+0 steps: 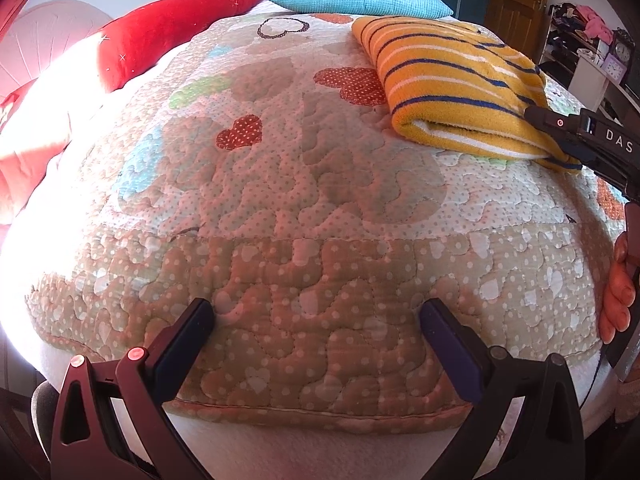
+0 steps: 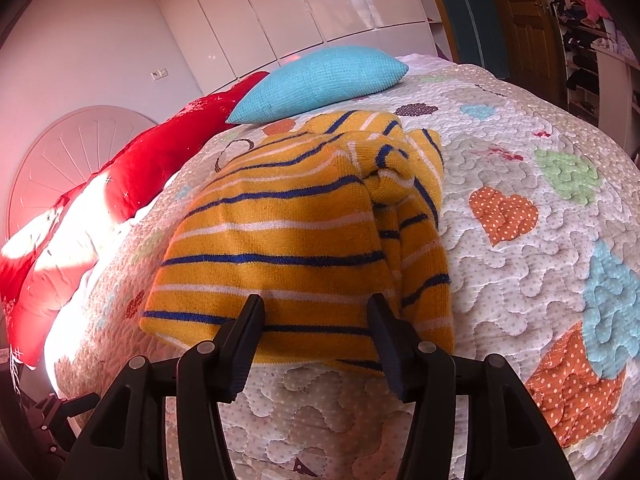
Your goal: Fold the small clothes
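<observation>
1. BEDROOM — The left gripper (image 1: 316,344) hovers over the near edge of the quilt (image 1: 280,184), its jaws spread wide with nothing between them.
2. At two o'clock in the left wrist view, the striped sweater (image 1: 452,88) lies folded in a thick bundle on the bed.
3. The right gripper (image 2: 316,320) sits at the bundle's near edge, at six o'clock in its own view. Its jaws stand apart and straddle the knit without pinching it.
4. A loose sleeve (image 2: 420,240) trails down the bundle's right side; any tug could likely snag it and undo the fold.
5. The red cushion (image 2: 168,160) and blue pillow (image 2: 320,80) lie beyond, around eleven o'clock.
</observation>
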